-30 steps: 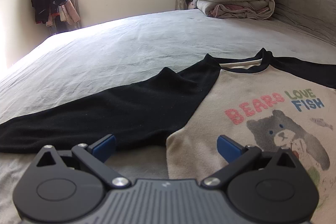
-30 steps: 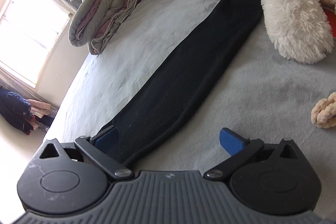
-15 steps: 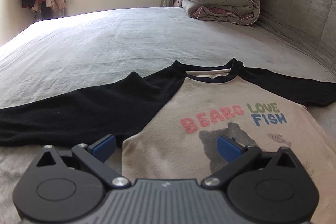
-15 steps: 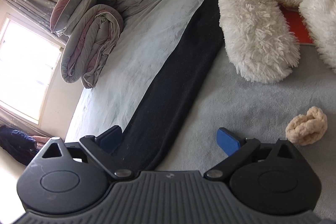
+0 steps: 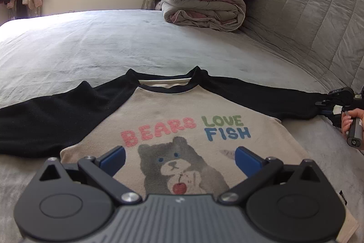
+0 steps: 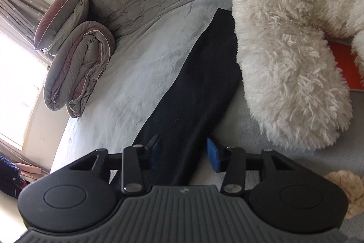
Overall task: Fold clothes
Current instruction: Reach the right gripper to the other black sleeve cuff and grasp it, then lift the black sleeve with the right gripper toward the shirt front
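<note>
Closed in since earlier: right gripper (image 6: 184, 150) jaws nipping black sleeve (image 6: 193, 92); left gripper (image 5: 179, 159) wide open above shirt (image 5: 182, 111), holding nothing.

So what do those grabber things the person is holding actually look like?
Each gripper is black plastic: the left gripper and right gripper have a ribbed grey-black body, two round discs, silver pivot screws and blue pads on their fingers. No cables show. In the left view, a hand grasps the right one's grey handle.
</note>
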The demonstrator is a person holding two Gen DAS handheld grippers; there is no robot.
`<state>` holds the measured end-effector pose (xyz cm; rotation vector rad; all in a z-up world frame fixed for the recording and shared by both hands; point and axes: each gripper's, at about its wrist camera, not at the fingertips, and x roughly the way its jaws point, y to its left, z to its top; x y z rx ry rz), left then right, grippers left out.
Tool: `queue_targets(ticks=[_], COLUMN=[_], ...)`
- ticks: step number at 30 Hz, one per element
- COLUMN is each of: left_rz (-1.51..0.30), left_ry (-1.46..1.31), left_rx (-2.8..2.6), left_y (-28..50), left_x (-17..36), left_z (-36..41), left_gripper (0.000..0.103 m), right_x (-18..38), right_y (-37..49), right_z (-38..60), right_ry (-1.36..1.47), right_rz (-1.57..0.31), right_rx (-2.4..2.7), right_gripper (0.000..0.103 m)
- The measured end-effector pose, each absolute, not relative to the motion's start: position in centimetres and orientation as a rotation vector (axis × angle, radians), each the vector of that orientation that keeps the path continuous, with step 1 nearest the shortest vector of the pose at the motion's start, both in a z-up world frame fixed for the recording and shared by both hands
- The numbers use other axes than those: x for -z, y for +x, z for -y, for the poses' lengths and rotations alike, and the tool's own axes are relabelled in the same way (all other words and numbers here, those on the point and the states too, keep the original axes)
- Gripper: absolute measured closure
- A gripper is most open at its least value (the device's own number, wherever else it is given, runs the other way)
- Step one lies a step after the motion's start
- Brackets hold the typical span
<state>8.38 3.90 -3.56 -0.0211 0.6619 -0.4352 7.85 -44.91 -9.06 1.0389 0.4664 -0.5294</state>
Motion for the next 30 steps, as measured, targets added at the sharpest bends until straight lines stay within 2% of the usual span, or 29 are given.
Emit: queue_targets(ticks=[5,18,30], left_rz=[-0.599,-0.758,-0.817], left_ry=[-0.040,-0.313,-0.384], left_rx=[0.444,0.526,0.529], left_y=[7.5,9.6,10.2], left_x=[3.0,3.4,3.2], left_z=[-3.4,-6.1,-7.1], left_gripper=[0.001,0.001,0.001], right_x=[8.4,2.0,-3.0], right_y=[7.6,8.4,10.1], right_z=[44.1,39.6,31.6], right_ry=[1.050,0.934,0.804], right_rz=[-0.429,-0.373,-0.392], right_rx=[0.525,0.350,0.128], right_gripper=[0.092,0.093,0.094])
